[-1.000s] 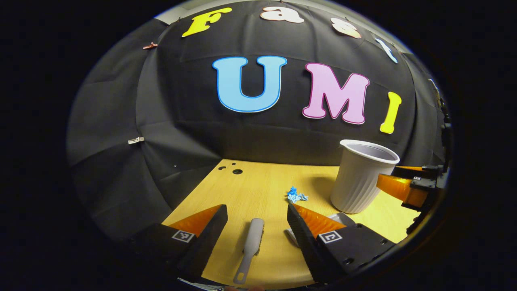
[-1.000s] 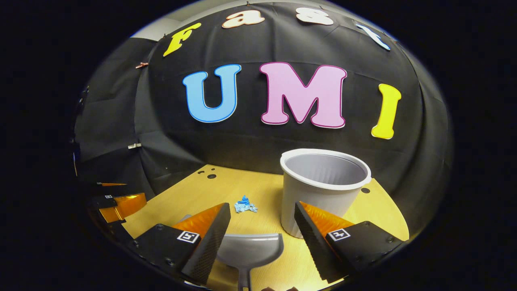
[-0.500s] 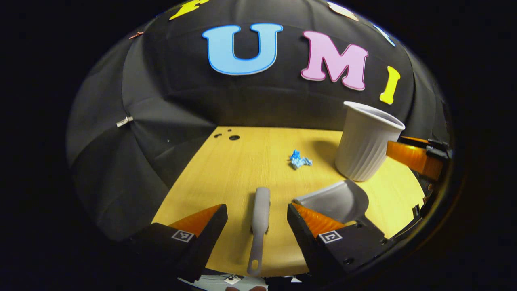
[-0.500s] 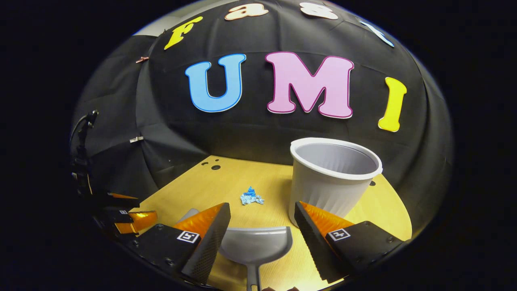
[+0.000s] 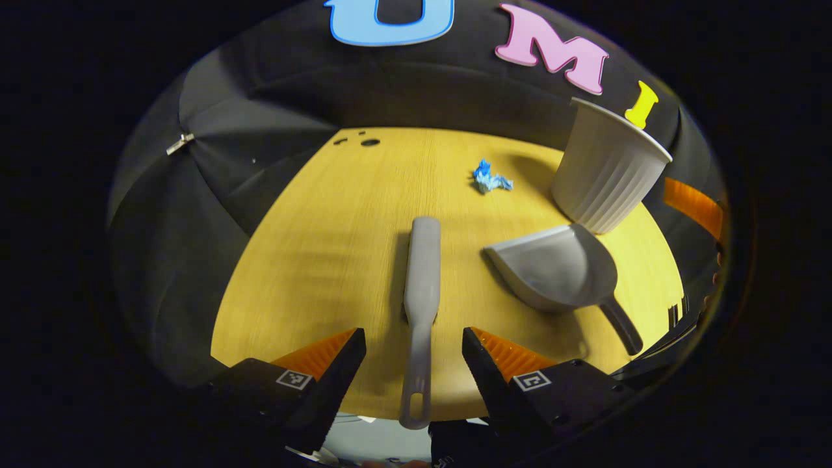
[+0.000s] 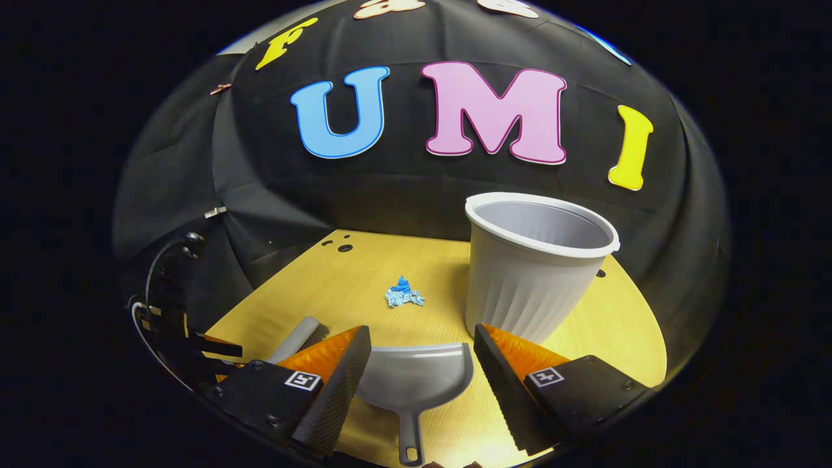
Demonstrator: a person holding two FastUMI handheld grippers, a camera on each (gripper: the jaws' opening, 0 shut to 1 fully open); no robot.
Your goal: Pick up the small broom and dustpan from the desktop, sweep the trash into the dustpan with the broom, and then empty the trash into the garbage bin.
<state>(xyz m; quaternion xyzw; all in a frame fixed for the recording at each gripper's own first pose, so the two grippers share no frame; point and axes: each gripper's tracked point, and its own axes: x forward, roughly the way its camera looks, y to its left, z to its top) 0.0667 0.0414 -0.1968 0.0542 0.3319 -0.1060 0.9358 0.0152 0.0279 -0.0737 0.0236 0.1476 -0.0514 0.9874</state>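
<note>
In the left gripper view, nearest to us, the left gripper (image 5: 413, 354) is spread wide and holds nothing; its two wedge-shaped, ribbed fingers stand either side of the broom's thin handle without touching it. The broom (image 5: 420, 296) is grey plastic, long and flat, lying lengthwise on the wooden table (image 5: 325, 260), with a small hanging hole at its near end, which reaches the table's edge. Just to its right lies the dustpan (image 5: 559, 273), a smooth grey scoop with its short handle pointing right, and we see nothing inside it. Farther off, a small crumpled scrap of blue paper (image 5: 491, 180) sits on the bare wood, near the bin. The bin (image 5: 608, 172) is a white ribbed plastic tub, wider at its rolled rim, standing upright just behind the dustpan. In the right gripper view, the right gripper (image 6: 422, 370) is also wide and holding nothing, above the dustpan (image 6: 416, 380), whose looped handle points toward us. Beyond are the paper (image 6: 403, 294) and the bin (image 6: 533, 273); what we see of the bin's inside is plain wall.
</note>
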